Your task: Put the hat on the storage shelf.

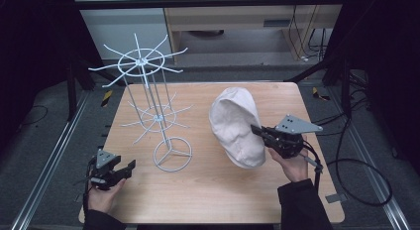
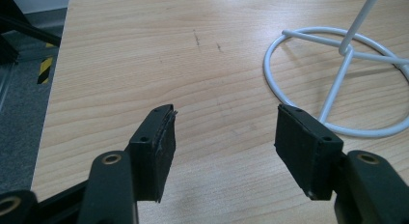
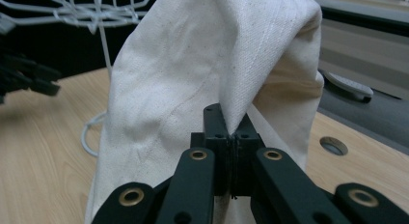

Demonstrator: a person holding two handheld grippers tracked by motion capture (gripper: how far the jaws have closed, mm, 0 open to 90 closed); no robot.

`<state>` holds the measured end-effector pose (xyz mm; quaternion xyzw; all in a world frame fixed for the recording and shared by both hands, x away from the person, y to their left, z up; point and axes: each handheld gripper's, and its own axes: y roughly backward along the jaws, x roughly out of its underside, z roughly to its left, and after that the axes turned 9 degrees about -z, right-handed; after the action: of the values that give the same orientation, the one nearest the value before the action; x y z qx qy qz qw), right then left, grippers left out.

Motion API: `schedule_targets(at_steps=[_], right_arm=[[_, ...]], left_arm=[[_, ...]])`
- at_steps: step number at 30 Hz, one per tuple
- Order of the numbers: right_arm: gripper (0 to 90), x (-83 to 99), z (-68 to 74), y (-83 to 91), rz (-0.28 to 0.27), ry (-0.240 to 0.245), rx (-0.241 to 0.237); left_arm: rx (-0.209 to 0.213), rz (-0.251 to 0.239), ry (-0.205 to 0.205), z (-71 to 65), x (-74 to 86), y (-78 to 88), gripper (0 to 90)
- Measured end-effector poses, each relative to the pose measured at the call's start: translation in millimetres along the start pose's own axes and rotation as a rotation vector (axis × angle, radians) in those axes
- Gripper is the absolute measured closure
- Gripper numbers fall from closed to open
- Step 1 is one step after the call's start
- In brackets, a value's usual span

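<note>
Cloth (image 1: 236, 127) — cream, hat-like, lifted above counter (image 1: 208, 190) right of centre | right hand-held gripper (image 1: 261, 133) clamped tight on a fold at its edge, likely to carry it | wire rack (image 1: 148, 98) left of centre, arms bare, probable hanging spot | left hand-held gripper (image 1: 125, 169) near-left, jaws wide apart, nothing held, pointing at rack base.

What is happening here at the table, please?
A person works at a wooden table with a gripper in each hand. The right gripper is shut on a fold of a cream cloth hat and holds it up off the table. The left gripper is open, holds nothing, and sits near the ring base of a white wire rack that stands on the table.
</note>
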<state>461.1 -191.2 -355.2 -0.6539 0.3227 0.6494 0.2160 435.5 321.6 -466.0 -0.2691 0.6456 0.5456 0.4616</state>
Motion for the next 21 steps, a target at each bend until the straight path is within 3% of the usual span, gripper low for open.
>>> schedule_targets(at_steps=[12, 21], right_arm=[[89.0, -31.5, 12.8, 18.0, -0.173, -0.013, 0.023], [89.0, -58.4, 22.4, 19.0, -0.263, 0.026, 0.05]], left_arm=[[-0.003, 0.003, 0.001, 0.2, 0.3, -0.8, 39.1], [-0.008, 0.002, 0.001, 0.4, 0.4, -0.2, 39.1]])
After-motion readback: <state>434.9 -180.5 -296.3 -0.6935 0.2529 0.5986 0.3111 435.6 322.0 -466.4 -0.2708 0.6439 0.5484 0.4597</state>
